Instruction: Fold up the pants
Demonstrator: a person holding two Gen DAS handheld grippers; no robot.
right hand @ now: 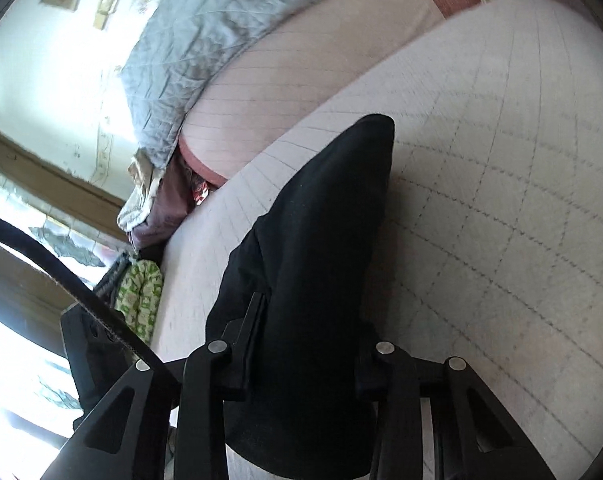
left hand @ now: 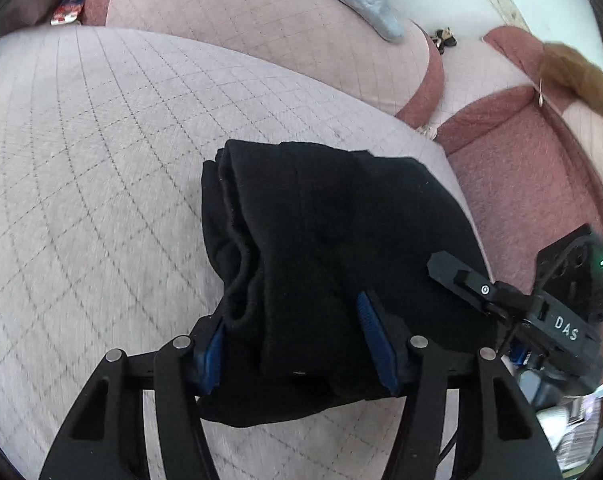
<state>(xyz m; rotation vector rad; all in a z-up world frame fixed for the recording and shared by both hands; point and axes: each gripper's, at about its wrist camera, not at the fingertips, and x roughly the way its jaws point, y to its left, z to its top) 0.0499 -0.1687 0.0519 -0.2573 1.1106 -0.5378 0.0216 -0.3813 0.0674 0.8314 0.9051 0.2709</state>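
A: Currently, where are the black pants?

B: Folded into a thick bundle on the quilted cushion, near its edge.

A: Why are both tools at the near end?

B: Probably to lift or shift the bundle evenly. The left gripper is partly closed, clamping the stacked layers. The right gripper likewise grips the fabric between its jaws.

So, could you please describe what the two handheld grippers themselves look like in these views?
Both are matte black, with angular linkage arms joined by round silver pins. The left gripper has ribbed blue pads inside its fingers. The right gripper carries white "DAS" lettering, a small green light and a thin black cable. In its own view, the right gripper shows black fingers.
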